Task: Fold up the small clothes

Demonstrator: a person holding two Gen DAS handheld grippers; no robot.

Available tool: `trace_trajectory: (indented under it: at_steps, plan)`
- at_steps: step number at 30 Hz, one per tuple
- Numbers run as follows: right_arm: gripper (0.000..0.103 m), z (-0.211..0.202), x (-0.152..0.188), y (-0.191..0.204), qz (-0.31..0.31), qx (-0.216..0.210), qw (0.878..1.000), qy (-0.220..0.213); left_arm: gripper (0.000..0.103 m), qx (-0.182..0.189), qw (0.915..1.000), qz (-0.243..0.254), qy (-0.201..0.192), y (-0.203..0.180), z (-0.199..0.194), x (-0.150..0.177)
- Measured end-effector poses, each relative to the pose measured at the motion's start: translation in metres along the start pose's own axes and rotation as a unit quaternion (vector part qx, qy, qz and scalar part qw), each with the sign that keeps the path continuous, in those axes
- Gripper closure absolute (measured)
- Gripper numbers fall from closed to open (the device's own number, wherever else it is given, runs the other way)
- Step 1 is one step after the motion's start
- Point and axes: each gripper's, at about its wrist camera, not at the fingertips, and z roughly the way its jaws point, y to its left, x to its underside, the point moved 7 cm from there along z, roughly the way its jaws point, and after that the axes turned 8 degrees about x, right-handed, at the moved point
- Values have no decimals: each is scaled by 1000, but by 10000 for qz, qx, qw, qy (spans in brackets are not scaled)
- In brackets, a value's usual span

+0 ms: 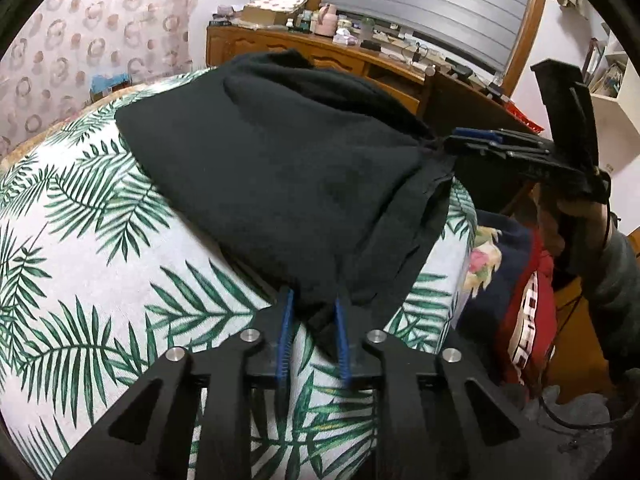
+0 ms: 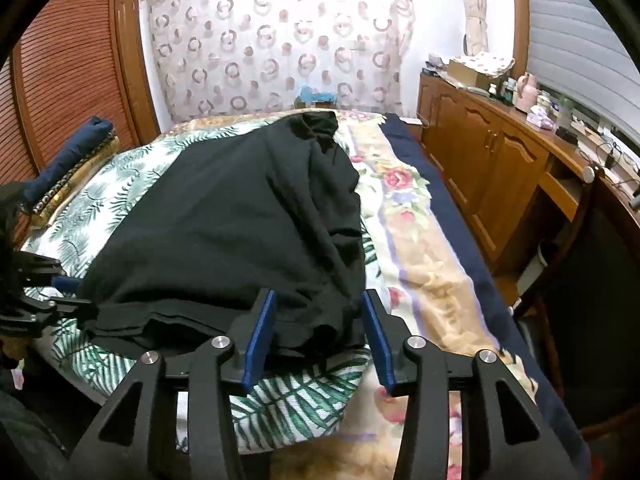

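Palm-leaf bedding [image 1: 100, 240] fills the lower frames, a black garment [image 1: 280, 168] heaped mid-frame on it. Left gripper [image 1: 314, 320] pinches its near corner; right gripper [image 2: 320, 324] stands apart, straddling the garment's hem without pressing it.

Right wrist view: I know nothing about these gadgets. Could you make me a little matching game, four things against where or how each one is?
Things:
1. black cloth garment
2. pale pink jug
3. right tongs
4. dark blue rolled cloth

Places or states:
A. on the long wooden dresser
B. open, one blue pad on either side of a fabric edge
C. spread on the palm-leaf printed bedcover
D. at the bed's edge by the louvred wooden door

Pairs: 1-C, 2-A, 3-B, 4-D
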Motion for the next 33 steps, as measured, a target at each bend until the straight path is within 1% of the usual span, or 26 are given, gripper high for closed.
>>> trace_trajectory:
  at_steps: [3,7,11,16,20,28,33]
  plan:
    - [47,-5,-1,7,-28,-165,9998,-105,88,145,9996,-54,-254,-3,-11,-16]
    - [39,-12,-3,23,-191,-521,9983,-160,89,202,9983,19,-540,-8,-25,-41]
    - [37,-15,-4,40,-414,-889,9950,-200,89,192,9970,88,-742,-8,-31,-66]
    - [33,-14,-3,55,-711,-1167,9905,-163,90,187,9959,119,-877,-4,-27,-90]
    - [29,-7,-3,57,-948,-1087,9895,-109,90,191,9953,58,-947,4,-25,-100]
    - [28,31,6,50,-1352,-666,9879,367,90,178,9948,-47,-1002,16,-28,-102]
    - [28,43,0,47,-1640,-362,9853,315,90,173,9943,-99,-1051,20,-30,-103]
